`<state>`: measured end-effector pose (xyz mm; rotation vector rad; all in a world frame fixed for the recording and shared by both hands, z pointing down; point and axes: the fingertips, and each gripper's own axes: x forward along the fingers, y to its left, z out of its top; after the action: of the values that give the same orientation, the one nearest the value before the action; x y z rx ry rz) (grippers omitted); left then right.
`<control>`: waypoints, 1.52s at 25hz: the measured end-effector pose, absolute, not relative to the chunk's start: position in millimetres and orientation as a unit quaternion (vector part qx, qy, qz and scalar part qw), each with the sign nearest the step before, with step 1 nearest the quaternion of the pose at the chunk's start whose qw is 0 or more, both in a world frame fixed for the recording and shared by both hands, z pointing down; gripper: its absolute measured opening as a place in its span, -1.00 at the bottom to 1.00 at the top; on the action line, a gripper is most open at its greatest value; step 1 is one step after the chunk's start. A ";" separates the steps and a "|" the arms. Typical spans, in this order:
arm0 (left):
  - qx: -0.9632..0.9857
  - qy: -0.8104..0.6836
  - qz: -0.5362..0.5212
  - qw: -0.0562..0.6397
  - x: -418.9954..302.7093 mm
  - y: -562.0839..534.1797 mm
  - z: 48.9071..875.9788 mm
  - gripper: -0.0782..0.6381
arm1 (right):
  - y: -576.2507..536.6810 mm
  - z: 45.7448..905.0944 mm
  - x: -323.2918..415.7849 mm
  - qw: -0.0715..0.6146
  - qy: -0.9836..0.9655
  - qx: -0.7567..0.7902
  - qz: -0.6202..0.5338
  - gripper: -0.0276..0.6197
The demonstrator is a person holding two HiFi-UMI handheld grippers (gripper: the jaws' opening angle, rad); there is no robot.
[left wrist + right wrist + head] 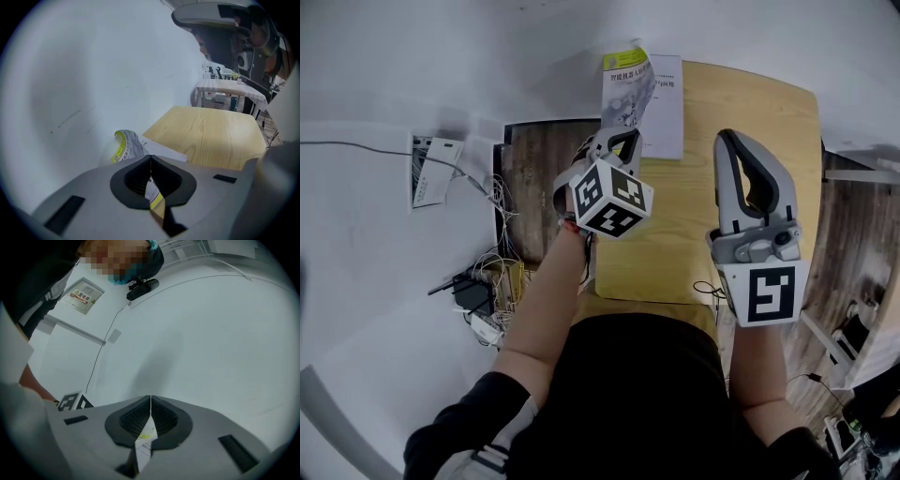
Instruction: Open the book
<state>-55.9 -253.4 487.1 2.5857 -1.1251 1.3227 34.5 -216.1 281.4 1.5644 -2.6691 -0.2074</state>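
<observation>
Left gripper (622, 131): clamped on booklet cover (630, 86), lifted above wooden table's (750, 122) far-left corner.
Right gripper (733, 141): closed on printed slip (144, 442), above table's near edge.
Technique: arc cover about its spine; avoid creasing.

We see a pale, matt wooden table (741, 141) and a book (630, 84) of thin, smooth paper. The left gripper (150, 157) and right gripper (150, 397) are matt grey plastic, with ribbed black pads (133, 420).
</observation>
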 end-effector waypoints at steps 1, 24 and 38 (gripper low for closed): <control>0.830 -0.364 0.423 0.014 -61.2 -255.0 486.1 -0.75 | -216.8 281.1 30.6 0.023 -0.861 0.504 -0.069 -0.82; 0.809 -0.422 0.407 0.037 -155.5 -269.7 490.1 -0.75 | -222.8 283.1 -26.4 0.052 -0.867 0.489 -0.074 -0.82; 0.785 -0.440 0.435 0.030 -218.3 -263.5 507.9 -0.75 | -217.4 285.5 -52.5 0.069 -0.868 0.486 -0.081 -0.82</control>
<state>-218.3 -263.5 507.9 2.4193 -1.3558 1.3415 -52.5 -217.4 285.5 1.4625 -2.6116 -0.2447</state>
